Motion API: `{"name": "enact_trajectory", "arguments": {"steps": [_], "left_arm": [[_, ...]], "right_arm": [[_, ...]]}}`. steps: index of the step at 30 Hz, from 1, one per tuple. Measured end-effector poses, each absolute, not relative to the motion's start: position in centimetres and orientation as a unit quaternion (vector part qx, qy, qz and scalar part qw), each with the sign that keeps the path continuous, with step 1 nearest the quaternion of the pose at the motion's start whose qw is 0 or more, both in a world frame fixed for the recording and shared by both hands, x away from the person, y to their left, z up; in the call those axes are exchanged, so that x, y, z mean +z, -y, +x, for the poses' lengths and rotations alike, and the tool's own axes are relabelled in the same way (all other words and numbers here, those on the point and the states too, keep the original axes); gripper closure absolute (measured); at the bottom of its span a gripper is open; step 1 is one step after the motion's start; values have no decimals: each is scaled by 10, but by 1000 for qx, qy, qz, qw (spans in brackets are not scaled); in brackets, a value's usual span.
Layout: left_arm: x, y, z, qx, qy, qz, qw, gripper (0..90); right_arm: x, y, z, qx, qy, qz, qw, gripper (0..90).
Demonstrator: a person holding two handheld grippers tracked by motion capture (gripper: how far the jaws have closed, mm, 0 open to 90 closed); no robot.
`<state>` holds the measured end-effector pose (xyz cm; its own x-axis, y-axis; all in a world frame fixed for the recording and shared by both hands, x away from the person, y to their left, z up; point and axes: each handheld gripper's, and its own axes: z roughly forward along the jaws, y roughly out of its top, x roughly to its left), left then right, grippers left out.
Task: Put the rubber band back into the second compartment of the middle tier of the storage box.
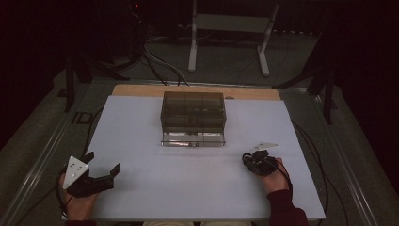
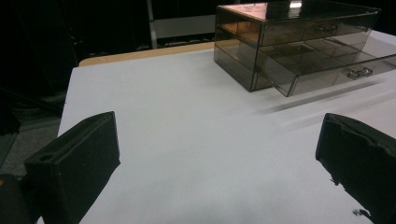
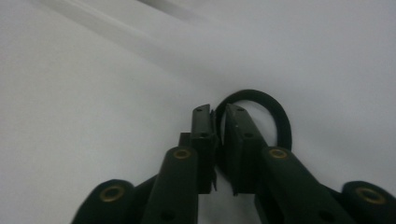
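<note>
Your right gripper (image 3: 219, 122) sits closest, its jaws drawn together on a black ring (image 3: 275, 116) lying on the white table (image 3: 84, 93); the ring loops out past the tips (one side pinched between the pads). From the right gripper view you get that pinch. In the high view the right gripper (image 1: 248, 160) is at the table's near right, the ring too small to make out. Your left gripper (image 1: 101, 165) rests at the near left, jaws spread wide with nothing between them, well apart from the smoky drawer cabinet (image 1: 193, 117) mid-table, whose bottom drawer (image 2: 336, 77) stands pulled out.
</note>
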<state>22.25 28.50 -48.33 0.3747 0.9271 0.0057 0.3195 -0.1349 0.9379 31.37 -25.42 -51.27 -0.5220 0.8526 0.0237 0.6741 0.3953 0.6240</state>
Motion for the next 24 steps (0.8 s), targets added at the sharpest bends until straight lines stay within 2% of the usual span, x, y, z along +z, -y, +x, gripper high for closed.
{"name": "enact_trajectory", "arguments": {"steps": [24], "left_arm": [[-483,-284,222,321,-456,684,470,4]], "right_arm": [[-505,259,310,321,-805,476,148,884]]}}
